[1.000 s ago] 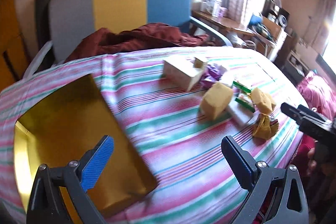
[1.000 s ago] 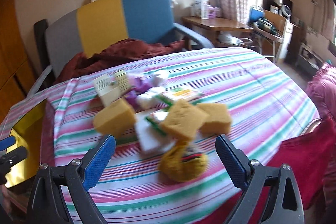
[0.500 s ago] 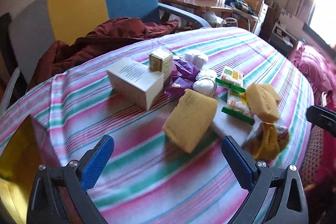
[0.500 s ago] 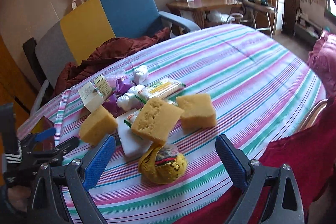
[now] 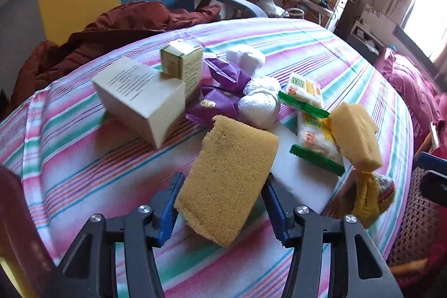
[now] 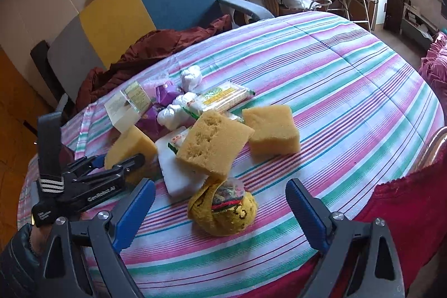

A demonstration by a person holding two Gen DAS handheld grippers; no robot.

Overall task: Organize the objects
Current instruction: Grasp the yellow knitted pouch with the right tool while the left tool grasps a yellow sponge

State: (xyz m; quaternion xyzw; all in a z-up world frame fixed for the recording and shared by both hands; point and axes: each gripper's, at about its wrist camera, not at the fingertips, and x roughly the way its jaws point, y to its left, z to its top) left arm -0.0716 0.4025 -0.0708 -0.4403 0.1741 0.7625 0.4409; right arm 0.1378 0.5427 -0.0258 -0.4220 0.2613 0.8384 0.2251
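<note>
The left tongs [image 5: 222,210] are closing on a yellow sponge block [image 5: 227,180], which sits between the two blue pads [image 5: 169,214]; both pads look to touch its sides. The sponge's long axis runs away from the tongs toward the clutter, tipped a little to the right, with its near end low and its broad porous face turned upward. It lies on the striped cloth [image 5: 92,175] that covers the bench, its far right corner beside a flat white slab [image 5: 301,180].

The right tongs [image 6: 220,211] stand wide open with nothing between the pads, hanging over a yellow knitted bundle [image 6: 223,211] with red and green showing at its top. From that side the left tongs [image 6: 116,162] appear at the left, held by a hand [image 6: 36,239] in a dark sleeve, against the same sponge [image 6: 130,148].

Just past the bundle, a second sponge [image 6: 213,144] leans tilted on the white slab [image 6: 178,172], and a third sponge [image 6: 271,131] lies flat to its right, apart from it. Behind these are green-edged snack packets [image 5: 307,91], white wrapped balls [image 5: 258,105] and purple wrappers [image 5: 223,91]. To their left a pale carton [image 5: 139,99] lies on its side with a small gold-green box [image 5: 181,66] behind it.

Beyond the bench edge, a dark red garment [image 6: 156,46] is heaped on a chair with grey, yellow and blue panels [image 6: 134,7].
</note>
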